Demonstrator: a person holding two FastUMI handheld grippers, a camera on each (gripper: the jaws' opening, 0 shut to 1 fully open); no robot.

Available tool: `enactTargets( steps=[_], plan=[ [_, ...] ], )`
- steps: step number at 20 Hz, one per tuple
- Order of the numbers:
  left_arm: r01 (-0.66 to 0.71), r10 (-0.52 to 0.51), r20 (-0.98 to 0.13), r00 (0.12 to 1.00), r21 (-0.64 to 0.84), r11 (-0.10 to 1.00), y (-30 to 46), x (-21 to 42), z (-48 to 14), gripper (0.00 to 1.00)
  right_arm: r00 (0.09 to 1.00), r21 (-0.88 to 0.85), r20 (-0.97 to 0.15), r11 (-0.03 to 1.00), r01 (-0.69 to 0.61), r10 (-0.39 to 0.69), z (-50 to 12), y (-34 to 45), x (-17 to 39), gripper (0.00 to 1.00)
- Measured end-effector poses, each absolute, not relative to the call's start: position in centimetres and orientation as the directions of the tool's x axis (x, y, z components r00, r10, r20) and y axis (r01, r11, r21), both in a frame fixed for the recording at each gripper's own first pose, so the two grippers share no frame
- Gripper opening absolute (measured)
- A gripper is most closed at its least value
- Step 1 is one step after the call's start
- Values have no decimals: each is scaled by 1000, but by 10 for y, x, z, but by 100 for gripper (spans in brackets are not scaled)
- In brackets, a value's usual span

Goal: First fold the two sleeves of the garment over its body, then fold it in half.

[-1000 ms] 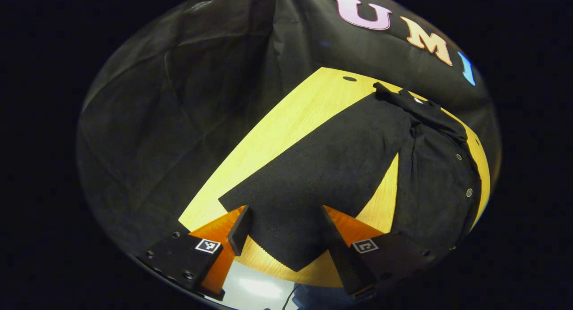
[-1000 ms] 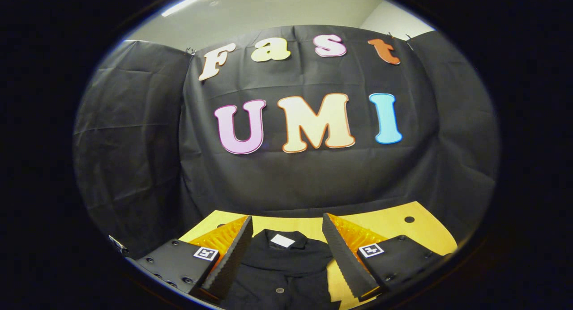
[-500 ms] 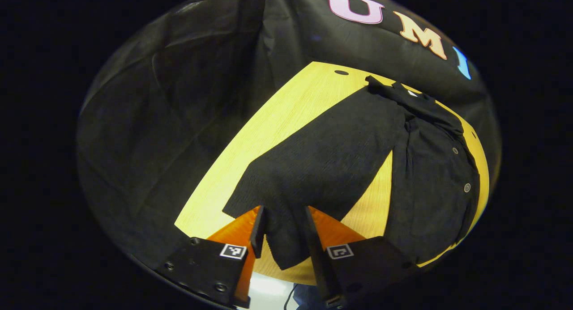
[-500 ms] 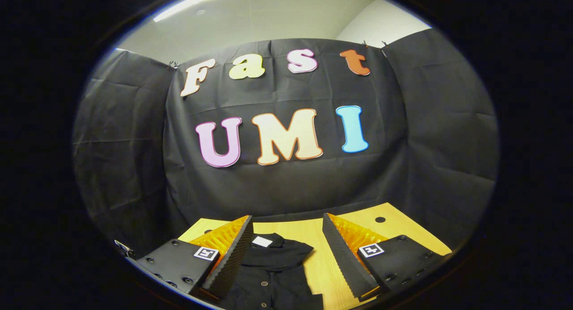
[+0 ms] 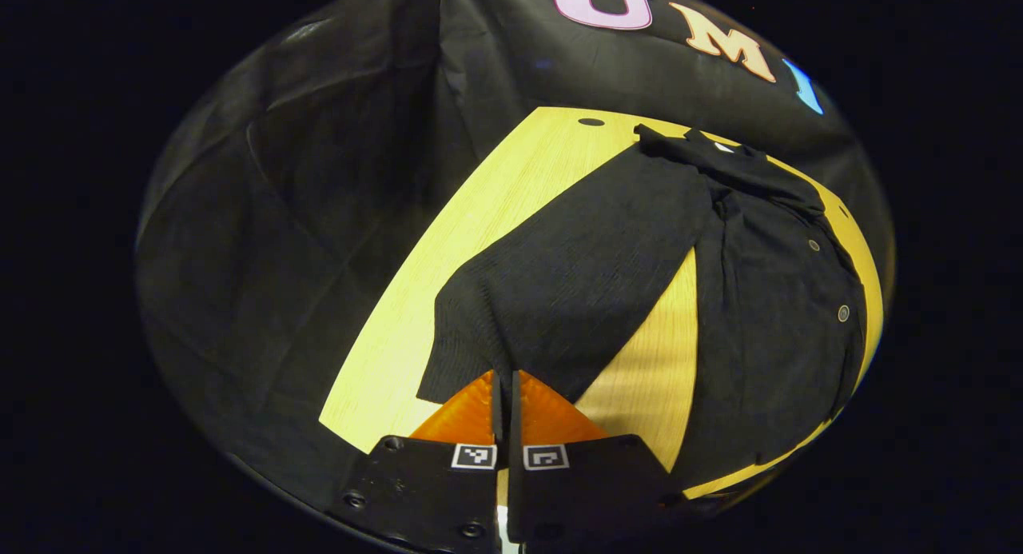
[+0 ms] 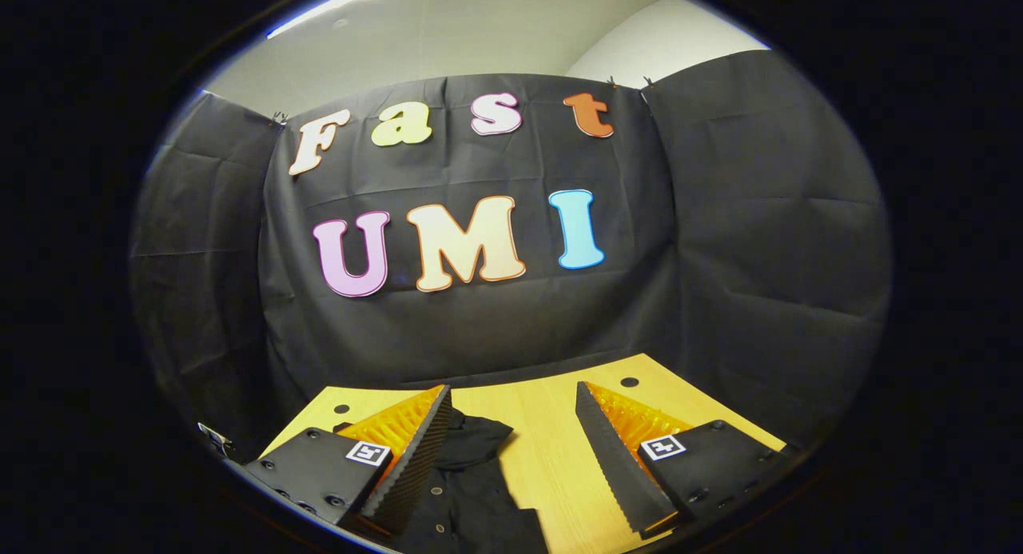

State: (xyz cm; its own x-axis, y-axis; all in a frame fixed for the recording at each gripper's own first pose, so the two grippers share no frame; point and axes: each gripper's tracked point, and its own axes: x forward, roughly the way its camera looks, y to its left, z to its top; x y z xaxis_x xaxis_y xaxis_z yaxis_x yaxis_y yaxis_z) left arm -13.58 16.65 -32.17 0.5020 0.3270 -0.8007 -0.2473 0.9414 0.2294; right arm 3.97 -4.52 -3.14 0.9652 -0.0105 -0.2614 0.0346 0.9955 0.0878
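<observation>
The left tongs [image 5: 503, 394] pinch the cuff of the shirt's sleeve [image 5: 559, 290], closed on it. The right tongs [image 6: 511, 450] hang wide open and empty above the table [image 6: 551, 442], beside the shirt [image 6: 471, 490].

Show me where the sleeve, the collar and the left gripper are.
sleeve [image 5: 583, 274]: left gripper view, middle of its cloth
collar [image 5: 719, 158]: left gripper view, its far fold
left gripper [image 5: 503, 378]: left gripper view, between its fingertips

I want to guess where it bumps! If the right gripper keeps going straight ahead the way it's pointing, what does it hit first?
Probably the black cloth wall. The right gripper is open and aims over the bare wooden table; the black garment lies off by one finger. Depth is hard to judge.
</observation>
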Motion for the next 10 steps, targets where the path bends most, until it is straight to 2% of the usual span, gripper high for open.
enactTargets(
  steps=[5,6,7,10],
  plan=[
    [-264,312,-813,492,202,943,166,-136,-321,0,964,110,-265,992,58,-27,-35,-60,29,97],
    [-272,310,-817,486,195,942,166,-136,-320,0,963,117,-268,991,61,-28,-36,-62,26,94],
    [-286,306,-821,482,183,941,165,-135,-318,0,962,124,-270,990,65,-30,-37,-65,25,97],
    [-311,284,-826,486,139,940,156,-132,-307,0,960,140,-277,988,72,-31,-41,-72,22,96]
  ],
)
